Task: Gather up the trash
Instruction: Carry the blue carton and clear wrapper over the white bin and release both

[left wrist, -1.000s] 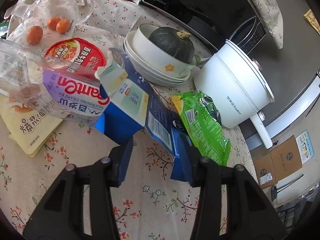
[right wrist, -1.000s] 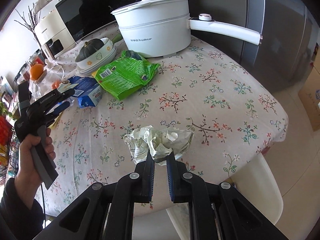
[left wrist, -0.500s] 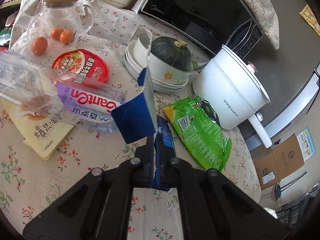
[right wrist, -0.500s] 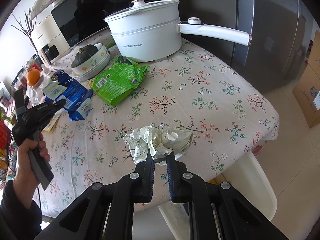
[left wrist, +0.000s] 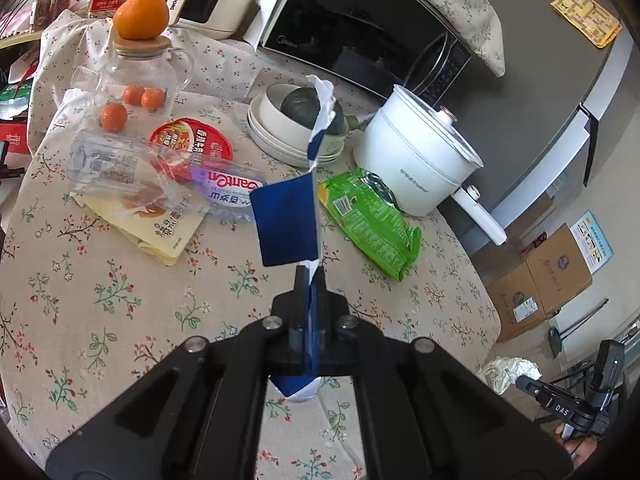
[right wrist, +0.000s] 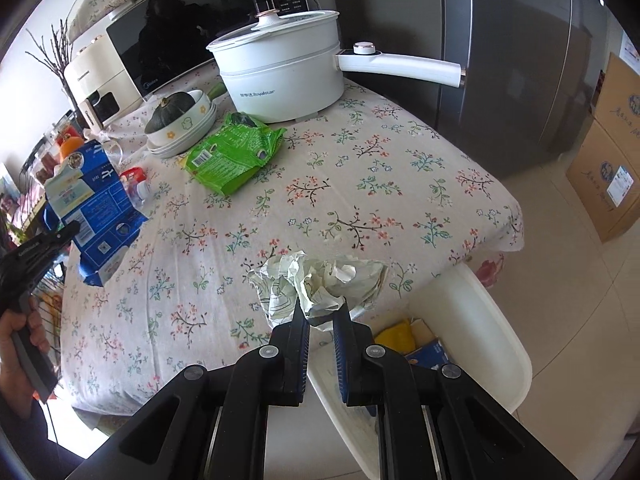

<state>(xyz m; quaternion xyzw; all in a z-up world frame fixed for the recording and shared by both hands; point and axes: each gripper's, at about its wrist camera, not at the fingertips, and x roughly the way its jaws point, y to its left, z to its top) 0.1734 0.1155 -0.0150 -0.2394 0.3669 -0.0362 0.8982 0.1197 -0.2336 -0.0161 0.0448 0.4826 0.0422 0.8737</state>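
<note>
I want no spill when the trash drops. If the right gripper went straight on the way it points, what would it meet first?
Probably the tablecloth edge just beyond the crumpled paper that the right gripper grips; depth is unclear.

Near half of the tablecloth (right wrist: 360, 184) is wide open; green bag (right wrist: 234, 152), white pot (right wrist: 280, 76) and bowls (right wrist: 182, 128) crowd the back.

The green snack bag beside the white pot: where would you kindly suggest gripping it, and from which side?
Grip the green snack bag at its crimped end seam nearest the table edge, coming in low from the open tablecloth side; it lies flat, and the white pot blocks the far end.
</note>
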